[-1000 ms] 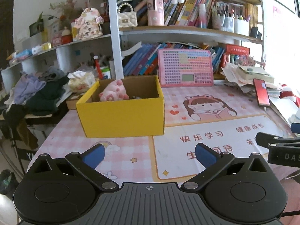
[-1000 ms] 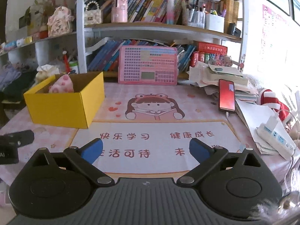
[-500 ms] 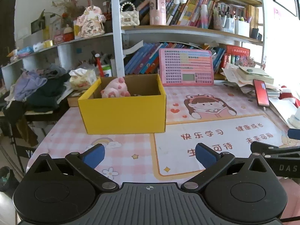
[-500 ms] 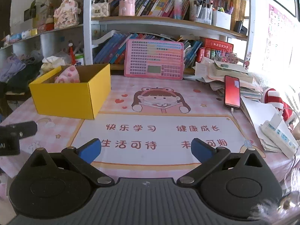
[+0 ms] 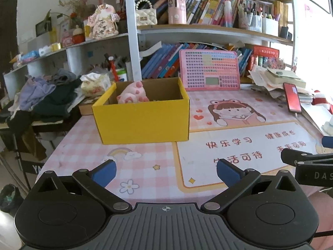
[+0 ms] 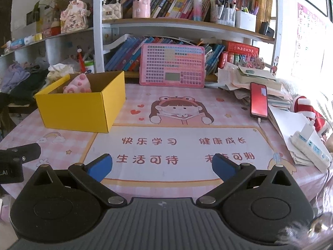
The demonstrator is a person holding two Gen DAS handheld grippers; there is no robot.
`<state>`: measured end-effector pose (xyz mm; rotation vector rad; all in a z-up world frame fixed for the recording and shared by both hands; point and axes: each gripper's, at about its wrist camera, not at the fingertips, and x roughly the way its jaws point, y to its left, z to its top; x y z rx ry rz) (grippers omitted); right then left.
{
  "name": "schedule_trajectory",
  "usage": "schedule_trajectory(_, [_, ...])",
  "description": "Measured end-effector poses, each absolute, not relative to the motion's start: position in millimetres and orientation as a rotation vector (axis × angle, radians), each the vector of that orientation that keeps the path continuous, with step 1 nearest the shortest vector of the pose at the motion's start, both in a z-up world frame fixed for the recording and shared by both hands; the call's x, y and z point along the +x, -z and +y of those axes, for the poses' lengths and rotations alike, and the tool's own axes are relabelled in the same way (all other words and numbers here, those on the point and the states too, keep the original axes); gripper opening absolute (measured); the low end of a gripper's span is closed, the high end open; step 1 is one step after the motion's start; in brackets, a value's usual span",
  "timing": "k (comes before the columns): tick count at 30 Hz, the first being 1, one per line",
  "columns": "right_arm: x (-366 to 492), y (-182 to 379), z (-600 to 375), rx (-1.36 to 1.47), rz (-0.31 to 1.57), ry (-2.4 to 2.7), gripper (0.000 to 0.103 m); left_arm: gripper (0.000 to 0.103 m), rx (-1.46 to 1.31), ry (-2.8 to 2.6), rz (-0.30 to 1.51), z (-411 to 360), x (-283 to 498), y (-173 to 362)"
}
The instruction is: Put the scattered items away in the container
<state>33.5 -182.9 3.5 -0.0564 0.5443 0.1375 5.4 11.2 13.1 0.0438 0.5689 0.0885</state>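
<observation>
Pink checked desk mat (image 6: 133, 95) covers the table in front of crowded bookshelves. On its left part stands the yellow box (image 5: 143, 117), with a pink plush toy (image 5: 133, 94) already inside. Both the left gripper (image 5: 165, 171) and the right gripper (image 6: 162, 166) hang low over the near edge, jaws spread wide and holding nothing. No loose item shows on the mat, so the task looks nearly finished; a careful scan of the desk before retreating seems wise.

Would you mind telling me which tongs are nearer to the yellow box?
Left. The left tongs hover almost straight in front of the yellow box, while the right tongs sit farther off to its right.
</observation>
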Motion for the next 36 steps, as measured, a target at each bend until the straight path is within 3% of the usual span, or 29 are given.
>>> schedule_trajectory(36, [31.3,7.4,-183.0,-0.055,0.610,-0.130,0.103,0.103,0.051,-0.067,0.640,12.1,5.3,-3.0])
